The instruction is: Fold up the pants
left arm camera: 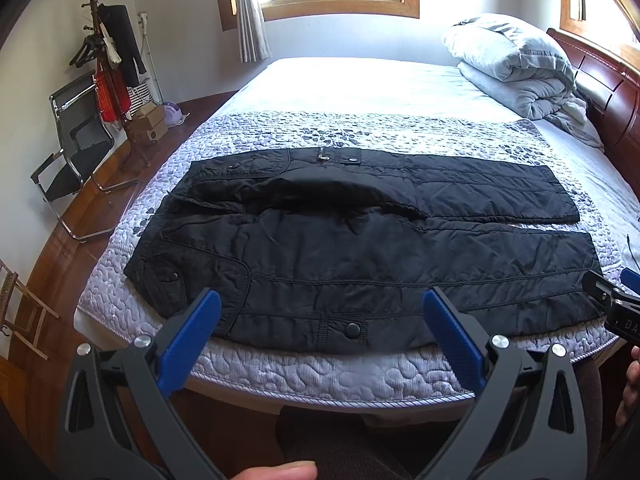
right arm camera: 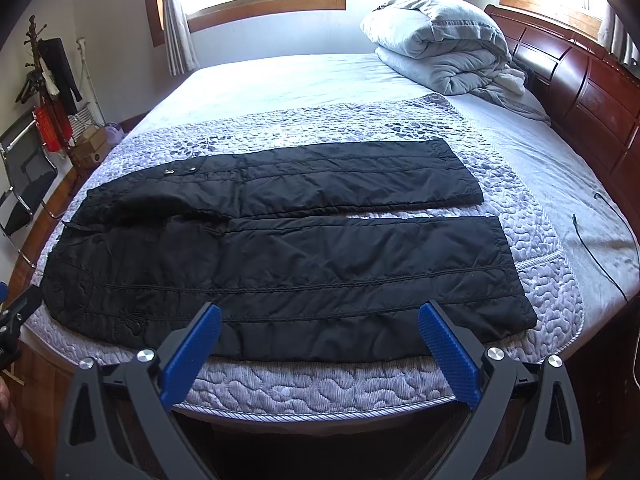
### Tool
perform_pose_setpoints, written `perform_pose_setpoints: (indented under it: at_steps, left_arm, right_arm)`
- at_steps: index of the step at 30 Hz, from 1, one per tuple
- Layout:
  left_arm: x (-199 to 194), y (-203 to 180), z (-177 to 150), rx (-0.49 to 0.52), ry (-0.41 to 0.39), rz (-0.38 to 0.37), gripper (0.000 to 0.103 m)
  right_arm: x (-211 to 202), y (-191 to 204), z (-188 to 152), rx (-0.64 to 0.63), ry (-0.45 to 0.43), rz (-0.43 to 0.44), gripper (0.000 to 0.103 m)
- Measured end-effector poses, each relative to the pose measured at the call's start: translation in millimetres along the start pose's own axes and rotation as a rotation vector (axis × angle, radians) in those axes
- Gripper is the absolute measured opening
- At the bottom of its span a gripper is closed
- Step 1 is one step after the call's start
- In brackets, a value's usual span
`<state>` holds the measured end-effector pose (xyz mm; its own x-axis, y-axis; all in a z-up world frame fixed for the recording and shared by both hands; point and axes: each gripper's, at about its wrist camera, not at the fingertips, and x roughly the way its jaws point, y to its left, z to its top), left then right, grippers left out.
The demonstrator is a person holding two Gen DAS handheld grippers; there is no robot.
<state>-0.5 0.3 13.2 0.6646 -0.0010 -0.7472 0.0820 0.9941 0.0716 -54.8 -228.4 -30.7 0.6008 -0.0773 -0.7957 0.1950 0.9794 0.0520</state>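
Note:
Black quilted pants [left arm camera: 360, 248] lie flat on the bed, waist to the left, both legs running right, side by side with a thin gap. They also show in the right wrist view [right arm camera: 280, 264]. My left gripper [left arm camera: 320, 300] is open and empty, above the near edge of the pants by the waist and snap button. My right gripper [right arm camera: 320, 312] is open and empty, above the near leg's front edge. The right gripper's tip shows in the left wrist view [left arm camera: 616, 300]; the left gripper's tip shows at the left edge of the right wrist view [right arm camera: 12, 320].
The bed has a purple pebble-patterned quilt [left arm camera: 320, 368] and a pale sheet [right arm camera: 280, 80]. A rolled grey duvet [right arm camera: 440, 44] lies near the wooden headboard [right arm camera: 580, 92]. A black cable [right arm camera: 600, 248] lies at right. A chair [left arm camera: 76, 148] and coat stand [left arm camera: 108, 60] stand left.

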Motion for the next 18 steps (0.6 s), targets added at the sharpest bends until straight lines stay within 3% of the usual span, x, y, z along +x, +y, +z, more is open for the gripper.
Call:
perform_pose_setpoints:
  at_steps: [18]
  left_arm:
    - [4.2,-5.5,-0.1,0.012,0.006,0.005,0.101]
  right_arm:
    - [6.9,-3.3,-1.9,0.009,0.013,0.001,0.100]
